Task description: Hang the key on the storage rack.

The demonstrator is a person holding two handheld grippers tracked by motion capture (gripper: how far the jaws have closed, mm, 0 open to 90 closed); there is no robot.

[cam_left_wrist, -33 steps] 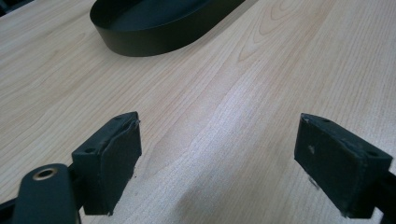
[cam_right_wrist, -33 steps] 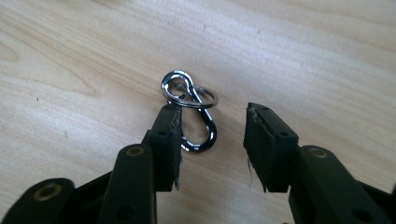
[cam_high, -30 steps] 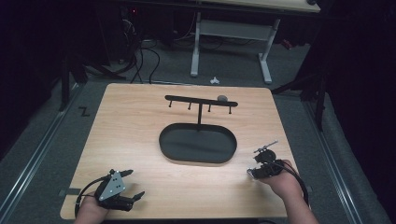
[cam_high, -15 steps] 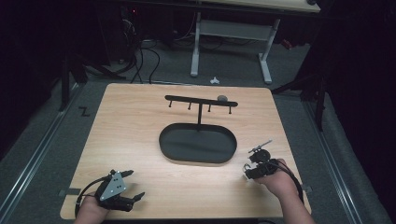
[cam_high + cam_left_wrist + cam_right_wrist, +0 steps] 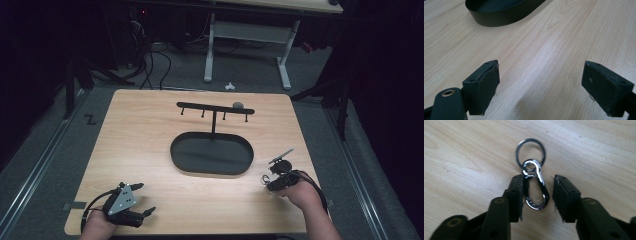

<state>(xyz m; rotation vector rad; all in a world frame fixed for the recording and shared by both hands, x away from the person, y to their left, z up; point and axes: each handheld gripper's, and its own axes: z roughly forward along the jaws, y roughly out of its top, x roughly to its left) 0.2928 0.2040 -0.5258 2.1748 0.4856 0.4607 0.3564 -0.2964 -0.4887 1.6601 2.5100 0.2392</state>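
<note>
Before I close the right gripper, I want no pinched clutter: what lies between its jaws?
In the right gripper view, the right gripper straddles a silver carabiner clip lying on the wooden table, its key ring beyond the jaws.

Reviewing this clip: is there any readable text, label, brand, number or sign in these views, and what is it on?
"Z": a black Z-shaped mark on the grey floor left of the table; may be tape rather than a letter.
No print on the carabiner, key ring, oval tray or rack.

Left gripper [image 5: 139,199] was held low, jaws spread wide. Right gripper [image 5: 537,195] pointed downward, jaws partly parted.
</note>
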